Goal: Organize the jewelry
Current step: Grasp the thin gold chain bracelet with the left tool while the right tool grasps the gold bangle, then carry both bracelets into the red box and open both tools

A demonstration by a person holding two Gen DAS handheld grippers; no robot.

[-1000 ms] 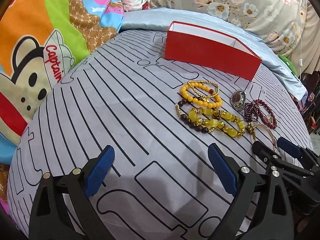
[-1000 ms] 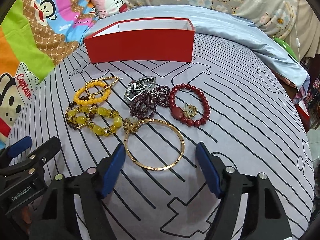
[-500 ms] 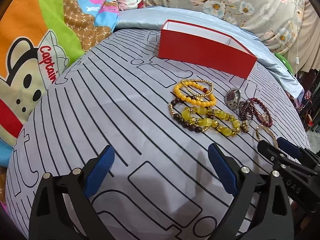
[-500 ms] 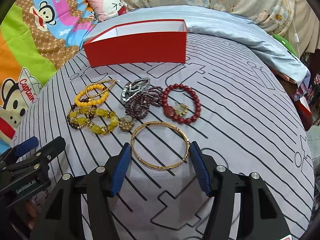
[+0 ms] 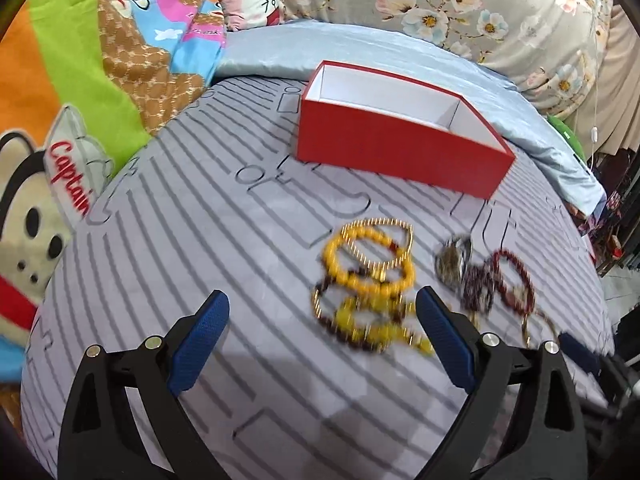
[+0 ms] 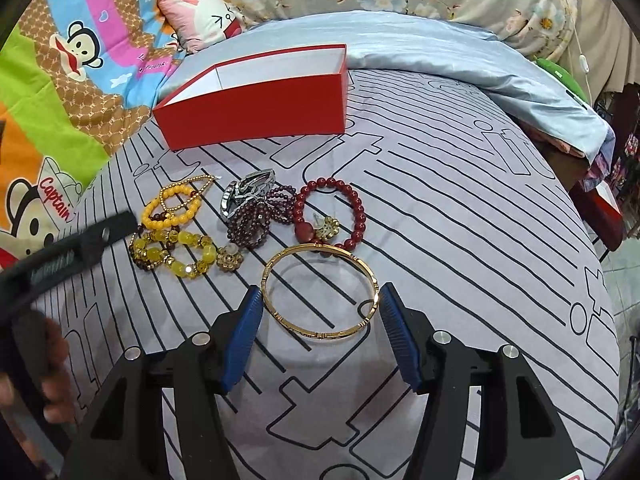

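We see one thin gold metal bangle [image 6: 319, 290] on the grey lined bedspread [image 6: 460, 240], flanked by our right gripper [image 6: 320, 312], spread, not gripping, left gripper [image 5: 322, 322] spread and empty, one red cardboard box [image 6: 256, 110] beyond, roughly five beaded bracelets [image 6: 172, 236] between.

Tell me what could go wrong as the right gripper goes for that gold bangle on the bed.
1. The right gripper is open with its fingers either side of the gold bangle. Squeezing a thin, rigid ring across its width might make it pop out or tip.
2. The bangle's far edge lies against the red bead bracelet, so lifting could drag that along.
3. The bedsheet is soft, so pressing down may sink the bangle below the pads.
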